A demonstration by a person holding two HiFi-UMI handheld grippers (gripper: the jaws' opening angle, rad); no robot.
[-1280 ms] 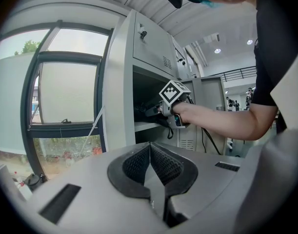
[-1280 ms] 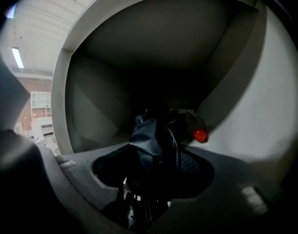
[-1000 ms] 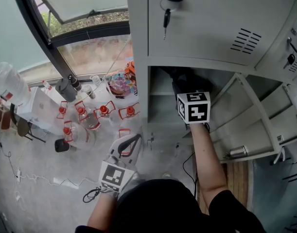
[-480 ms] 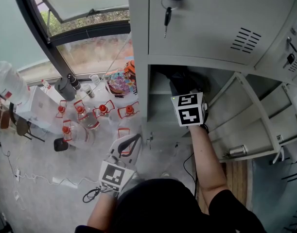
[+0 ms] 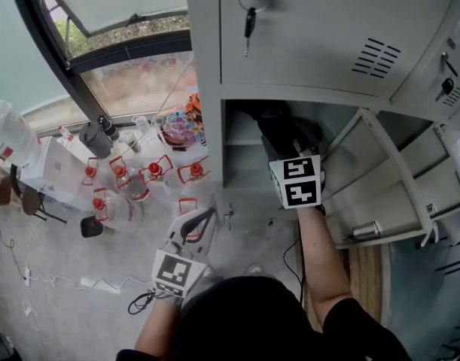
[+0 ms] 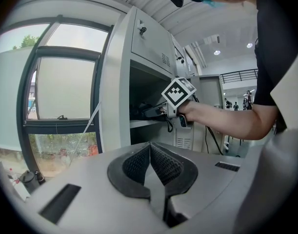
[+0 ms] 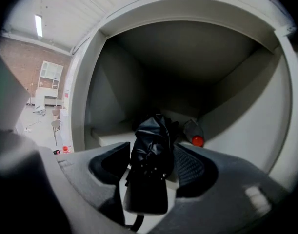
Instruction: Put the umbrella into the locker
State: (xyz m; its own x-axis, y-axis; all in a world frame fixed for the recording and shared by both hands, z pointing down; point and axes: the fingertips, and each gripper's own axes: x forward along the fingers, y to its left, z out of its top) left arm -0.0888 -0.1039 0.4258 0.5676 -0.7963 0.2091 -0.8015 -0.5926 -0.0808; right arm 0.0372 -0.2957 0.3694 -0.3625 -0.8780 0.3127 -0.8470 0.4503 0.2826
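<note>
Your right hand-held gripper (image 7: 151, 161) reaches into the open locker (image 5: 327, 43). Its jaws have just been opening and now stand apart, with the folded black umbrella (image 7: 153, 133) loose between them. The umbrella rests on the compartment's shelf (image 7: 109, 136), near a red-capped bottle (image 7: 194, 133) to its right. Your left hand-held gripper (image 6: 149, 162) is outside the locker, its jaws together on nothing.
</note>
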